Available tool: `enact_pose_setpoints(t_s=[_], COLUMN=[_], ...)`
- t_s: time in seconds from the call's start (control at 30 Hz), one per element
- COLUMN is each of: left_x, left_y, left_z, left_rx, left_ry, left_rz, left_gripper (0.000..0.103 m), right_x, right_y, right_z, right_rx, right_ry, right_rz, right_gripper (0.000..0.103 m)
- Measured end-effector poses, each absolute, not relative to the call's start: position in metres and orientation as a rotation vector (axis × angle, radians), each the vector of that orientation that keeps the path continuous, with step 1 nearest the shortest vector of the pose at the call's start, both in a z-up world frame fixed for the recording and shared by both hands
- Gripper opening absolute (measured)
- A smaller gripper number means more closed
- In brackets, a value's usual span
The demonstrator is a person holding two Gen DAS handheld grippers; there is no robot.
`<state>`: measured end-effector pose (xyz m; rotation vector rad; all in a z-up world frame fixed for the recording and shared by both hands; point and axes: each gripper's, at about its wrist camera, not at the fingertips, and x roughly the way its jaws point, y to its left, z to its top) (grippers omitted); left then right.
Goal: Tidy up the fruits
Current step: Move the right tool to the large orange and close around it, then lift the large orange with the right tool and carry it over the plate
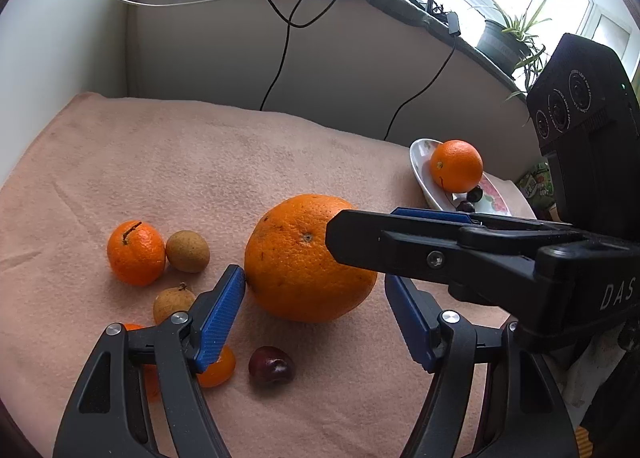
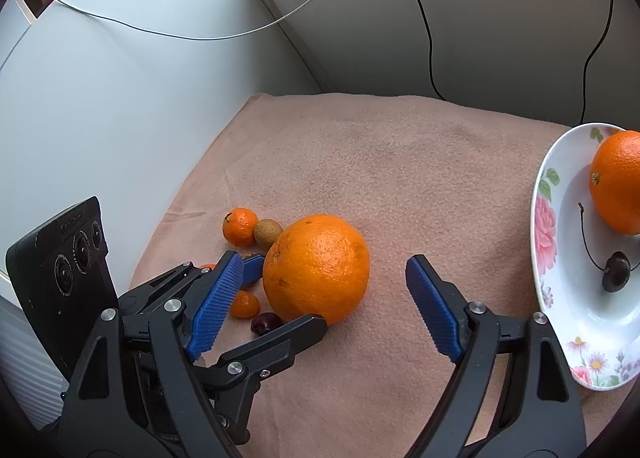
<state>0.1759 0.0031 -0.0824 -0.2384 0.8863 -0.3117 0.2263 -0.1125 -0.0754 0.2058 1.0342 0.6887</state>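
Fruit to move next, seemingly the large orange [image 1: 310,258] on the pink-covered surface [image 1: 200,162], sits between both released tools, left tool [image 1: 316,322] and right tool [image 2: 324,298], each empty, the left nearer.

1. A large, round, pitted-skin orange [image 1: 310,258] sits on the pink cloth, its stem dimple facing up.
2. At its 9 o'clock, a small stemmed mandarin [image 1: 136,253] touches a round tan longan [image 1: 187,251].
3. At 7 o'clock lie a second tan longan [image 1: 172,303] and a small glossy kumquat [image 1: 219,370], partly hidden.
4. At 6 o'clock rests a dark red cherry [image 1: 272,366].
5. At 2 o'clock, a white flower-printed oval plate [image 2: 560,258] holds a smooth round orange [image 2: 618,182] and a long-stemmed dark cherry [image 2: 616,277].
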Motion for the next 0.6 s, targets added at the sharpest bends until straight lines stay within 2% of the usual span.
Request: enact_pose_setpoints(t_s=[0.6], left_x=[0.182], left_y=[0.004], left_z=[-0.085], left_rx=[-0.230], left_ry=[0.890], left_rz=[-0.311], left_gripper=[0.072], right_x=[0.228], right_y=[-0.102], right_z=[-0.092], right_rx=[0.210], right_ry=[1.078], right_rz=[0.710], right_gripper=[0.063])
